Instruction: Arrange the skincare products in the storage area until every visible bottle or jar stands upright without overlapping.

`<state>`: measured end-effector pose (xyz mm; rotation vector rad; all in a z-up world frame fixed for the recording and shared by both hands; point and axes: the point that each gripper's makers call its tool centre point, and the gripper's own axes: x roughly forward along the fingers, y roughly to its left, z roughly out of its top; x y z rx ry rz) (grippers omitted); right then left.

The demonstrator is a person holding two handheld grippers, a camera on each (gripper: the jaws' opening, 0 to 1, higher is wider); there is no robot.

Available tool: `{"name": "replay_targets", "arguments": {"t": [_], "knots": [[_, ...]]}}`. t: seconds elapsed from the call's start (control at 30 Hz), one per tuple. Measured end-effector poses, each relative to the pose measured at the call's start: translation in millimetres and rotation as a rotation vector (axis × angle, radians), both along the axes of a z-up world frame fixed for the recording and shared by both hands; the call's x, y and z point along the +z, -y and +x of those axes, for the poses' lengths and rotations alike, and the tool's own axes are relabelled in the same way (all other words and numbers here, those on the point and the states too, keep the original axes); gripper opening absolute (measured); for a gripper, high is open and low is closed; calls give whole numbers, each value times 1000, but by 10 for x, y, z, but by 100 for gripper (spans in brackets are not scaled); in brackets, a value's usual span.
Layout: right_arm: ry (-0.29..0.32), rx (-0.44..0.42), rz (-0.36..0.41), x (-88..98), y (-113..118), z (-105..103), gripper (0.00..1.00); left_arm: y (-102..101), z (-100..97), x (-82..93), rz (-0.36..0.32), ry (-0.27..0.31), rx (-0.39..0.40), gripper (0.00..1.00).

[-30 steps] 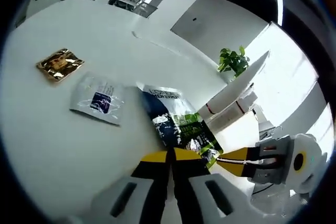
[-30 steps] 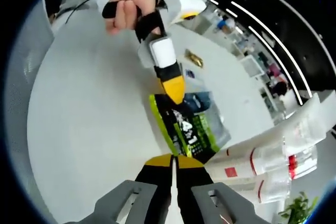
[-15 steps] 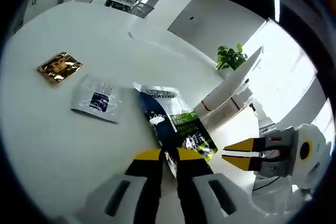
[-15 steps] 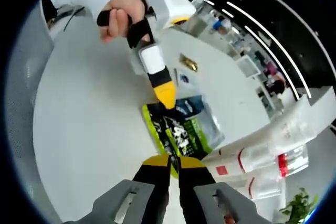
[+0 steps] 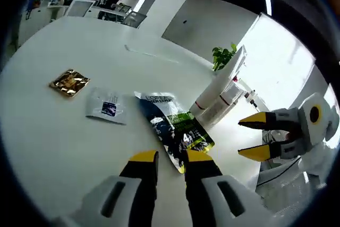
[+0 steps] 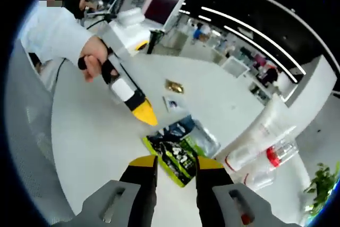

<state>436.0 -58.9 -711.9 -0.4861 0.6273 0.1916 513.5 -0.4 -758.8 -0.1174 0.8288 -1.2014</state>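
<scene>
While the white table (image 5: 64, 131) spreads under both grippers, white tubes (image 5: 219, 95) lie tilted together at two o'clock in the left gripper view. Next in size, a green and dark sachet (image 5: 172, 128) lies flat just beyond the left gripper (image 5: 171, 158), whose jaws stand parted around nothing. At ten o'clock rests a white sachet (image 5: 108, 108), then a small gold sachet (image 5: 70, 82). In the right gripper view, the right gripper (image 6: 172, 163) is spread too, empty, above the sachet's near end.
</scene>
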Motion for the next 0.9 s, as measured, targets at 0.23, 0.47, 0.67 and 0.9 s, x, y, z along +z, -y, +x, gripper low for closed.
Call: {"name": "replay_targets", "arguments": {"t": [0.23, 0.47, 0.67, 0.9], "knots": [[28, -62, 77, 84, 34, -34, 39, -176, 64, 222, 22, 184, -64, 27], [41, -87, 127, 136, 14, -37, 61, -327, 21, 364, 81, 344, -139, 40], [46, -86, 146, 133, -35, -31, 74, -399, 11, 410, 104, 379, -168, 54], [58, -114, 193, 138, -14, -29, 85, -496, -6, 491, 124, 432, -175, 65]]}}
